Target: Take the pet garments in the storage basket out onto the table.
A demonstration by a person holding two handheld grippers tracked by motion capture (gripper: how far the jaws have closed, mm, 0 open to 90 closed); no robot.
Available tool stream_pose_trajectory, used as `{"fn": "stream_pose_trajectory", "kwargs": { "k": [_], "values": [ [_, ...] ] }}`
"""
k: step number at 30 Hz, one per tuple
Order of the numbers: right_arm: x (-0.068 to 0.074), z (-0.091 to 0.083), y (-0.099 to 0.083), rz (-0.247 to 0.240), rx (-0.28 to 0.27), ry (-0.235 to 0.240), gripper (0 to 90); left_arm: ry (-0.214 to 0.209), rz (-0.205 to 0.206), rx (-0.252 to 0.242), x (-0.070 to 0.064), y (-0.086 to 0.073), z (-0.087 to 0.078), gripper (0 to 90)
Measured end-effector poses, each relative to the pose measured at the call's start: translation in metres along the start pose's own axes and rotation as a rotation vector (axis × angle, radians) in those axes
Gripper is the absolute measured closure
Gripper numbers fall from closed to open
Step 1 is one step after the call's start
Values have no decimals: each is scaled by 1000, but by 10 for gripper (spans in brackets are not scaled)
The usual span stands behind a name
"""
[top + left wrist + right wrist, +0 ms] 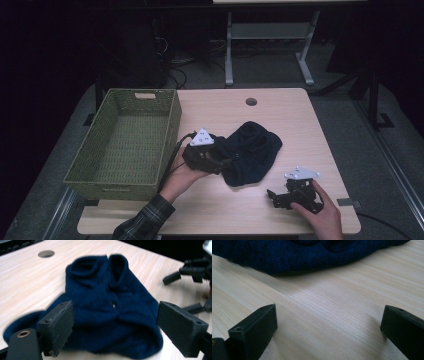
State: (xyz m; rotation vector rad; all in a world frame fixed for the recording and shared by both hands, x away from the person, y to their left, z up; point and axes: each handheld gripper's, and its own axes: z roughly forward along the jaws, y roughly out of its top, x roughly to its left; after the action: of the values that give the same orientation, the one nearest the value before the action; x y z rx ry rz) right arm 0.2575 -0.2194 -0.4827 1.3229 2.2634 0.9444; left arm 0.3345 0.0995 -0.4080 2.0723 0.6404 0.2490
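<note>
Navy knitted cloth [252, 152], one crumpled piece, lies mid-tabletop [280, 107], just right of one green woven basket [127, 142]. Our left claw [113, 327] is nearer, jaws spread around its near edge; our right claw [280, 197] waits apart, also spread over bare wood, with the cloth ahead of it.

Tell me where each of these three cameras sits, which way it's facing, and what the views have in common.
High view: above the person's side, looking forward and down at the table, green basket, both hands.
Left gripper view: rides the left hand-held gripper, looking along its open jaws at the navy garment; the other gripper sits beyond.
Right gripper view: rides the right hand-held gripper, low over bare wood, jaws open, facing the garment's edge.
All three share the garment and tabletop.
</note>
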Motion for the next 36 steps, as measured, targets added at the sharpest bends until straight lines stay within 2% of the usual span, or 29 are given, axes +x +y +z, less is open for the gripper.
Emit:
{"fn": "stream_pose_trajectory", "kwargs": {
  "k": [2, 9, 13, 18, 25, 28, 33, 36],
  "values": [
    [0, 0, 0, -4, -1, -1, 5, 12, 6, 21, -2, -8, -1, 139],
    [0, 0, 0, 3, 2, 1, 5, 30, -28, 83, -8, -36, -3, 139],
    [0, 0, 0, 4, 2, 1, 5, 43, -32, 144, -12, -49, -1, 139],
    [0, 0, 0, 4, 2, 1, 5, 48, -30, 200, -17, -59, 3, 139],
    [0, 0, 0, 1, 1, 0, 5, 68, -5, 244, -19, -69, 10, 139],
    [0, 0, 0, 1, 0, 0, 5, 85, 19, 243, -20, -72, 12, 131],
    [0, 0, 0, -3, 0, 0, 5, 76, 25, 177, -18, -79, 11, 129],
    [0, 0, 0, -4, 0, 0, 5, 76, 25, 178, -18, -79, 11, 129]
  ]
}}
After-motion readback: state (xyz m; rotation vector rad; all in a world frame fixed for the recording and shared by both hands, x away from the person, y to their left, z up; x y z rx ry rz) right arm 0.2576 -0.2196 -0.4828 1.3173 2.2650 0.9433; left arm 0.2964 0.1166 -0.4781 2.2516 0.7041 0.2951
